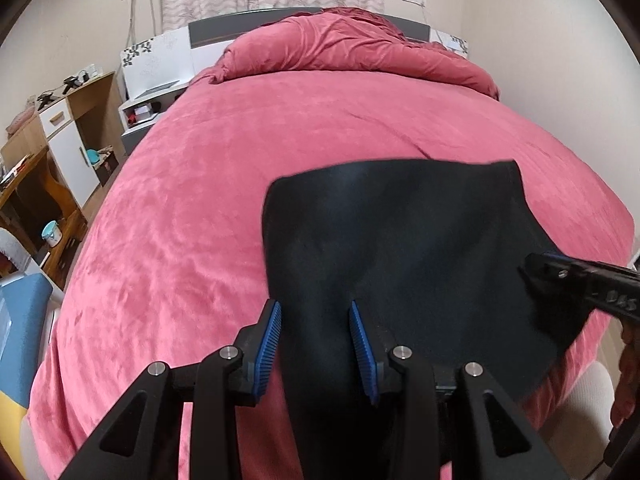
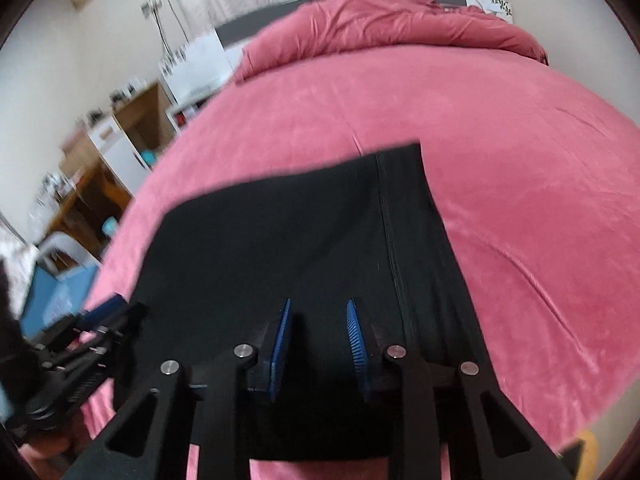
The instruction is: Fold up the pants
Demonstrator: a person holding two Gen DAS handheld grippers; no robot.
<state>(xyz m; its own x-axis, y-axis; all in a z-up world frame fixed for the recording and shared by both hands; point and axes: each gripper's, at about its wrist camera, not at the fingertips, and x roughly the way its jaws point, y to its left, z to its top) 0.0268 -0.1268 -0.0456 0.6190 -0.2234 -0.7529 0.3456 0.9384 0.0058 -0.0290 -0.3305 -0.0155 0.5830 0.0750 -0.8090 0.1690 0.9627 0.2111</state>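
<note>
My two handheld grippers: black frames, blue ribbed pads.

On my left gripper [image 1: 316, 312] the fingers [image 1: 269, 344] are matte black angular links, each with triangular cut-outs and round silver pivot pins, tipped inside by bright blue ridged pads. My right gripper [image 2: 318, 310] is built the same: black linkage, four silver pins, blue toothed pads [image 2: 357, 336]. Seen from the left gripper's camera, the right gripper's black body carries small silver screws, a blue strip on top and pale embossed characters I can't read; beside it, a bit of my bare hand [image 1: 626, 376].
</note>
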